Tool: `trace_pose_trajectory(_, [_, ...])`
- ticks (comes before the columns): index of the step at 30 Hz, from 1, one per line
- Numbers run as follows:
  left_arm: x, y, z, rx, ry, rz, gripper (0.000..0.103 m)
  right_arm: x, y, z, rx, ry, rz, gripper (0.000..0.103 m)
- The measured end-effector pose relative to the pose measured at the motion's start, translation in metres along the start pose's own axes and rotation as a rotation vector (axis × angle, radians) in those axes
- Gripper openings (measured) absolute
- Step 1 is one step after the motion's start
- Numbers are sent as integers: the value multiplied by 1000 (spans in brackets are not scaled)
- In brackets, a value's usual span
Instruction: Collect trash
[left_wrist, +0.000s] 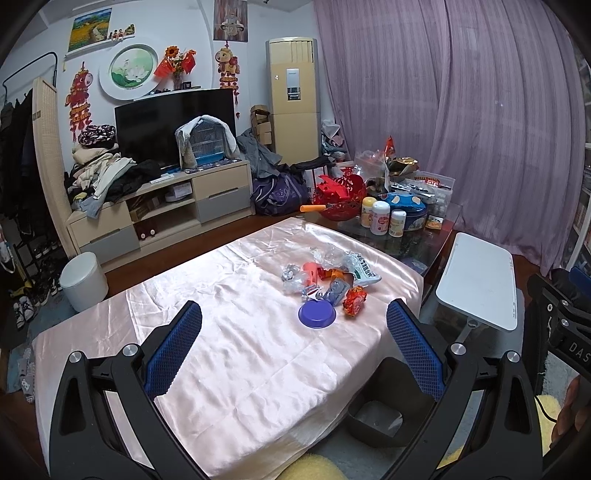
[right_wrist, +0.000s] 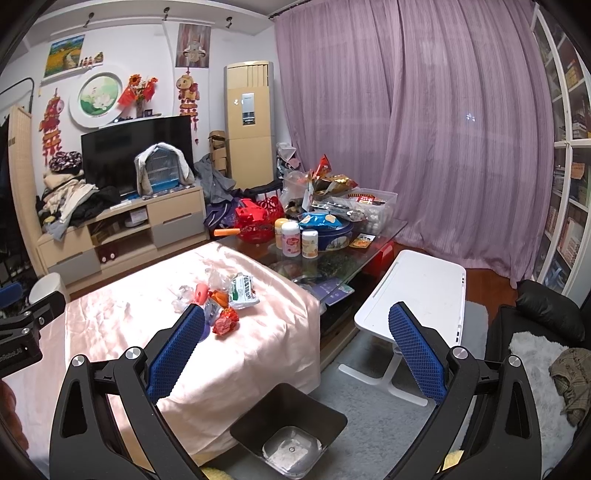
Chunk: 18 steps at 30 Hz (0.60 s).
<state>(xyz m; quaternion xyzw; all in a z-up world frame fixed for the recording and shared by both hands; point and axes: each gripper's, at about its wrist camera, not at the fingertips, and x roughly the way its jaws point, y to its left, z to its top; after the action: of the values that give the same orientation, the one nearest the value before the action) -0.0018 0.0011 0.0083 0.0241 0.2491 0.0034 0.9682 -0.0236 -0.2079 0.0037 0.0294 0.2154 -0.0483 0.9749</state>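
Nearest the lens, the left gripper (left_wrist: 293, 325) holds its blue-padded fingers (left_wrist: 173, 345) spread wide with nothing between them, hovering above the near part of a table draped in a pale pink cloth (left_wrist: 229, 354). The right gripper (right_wrist: 295, 325) is likewise spread wide and empty, off the table's right edge above a dark square bin (right_wrist: 291, 424) that stands on the grey rug beside the table. The trash pile (left_wrist: 328, 275) lies toward the far right of the cloth: clear crinkled plastic, a white and green packet (left_wrist: 364, 269), an orange piece and a red-orange wrapper (left_wrist: 354, 301) at its near right. A purple bowl (left_wrist: 317, 314) sits just beside the pile on its near side. Right of the table stands a small white side table (right_wrist: 417, 291); beyond it is a cluttered glass coffee table (right_wrist: 384, 230).
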Motion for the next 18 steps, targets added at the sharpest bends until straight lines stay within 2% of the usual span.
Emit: trace_pose_trajectory(18, [0,0,0,3,2,0,95,-1,1,0,1,1,1,100])
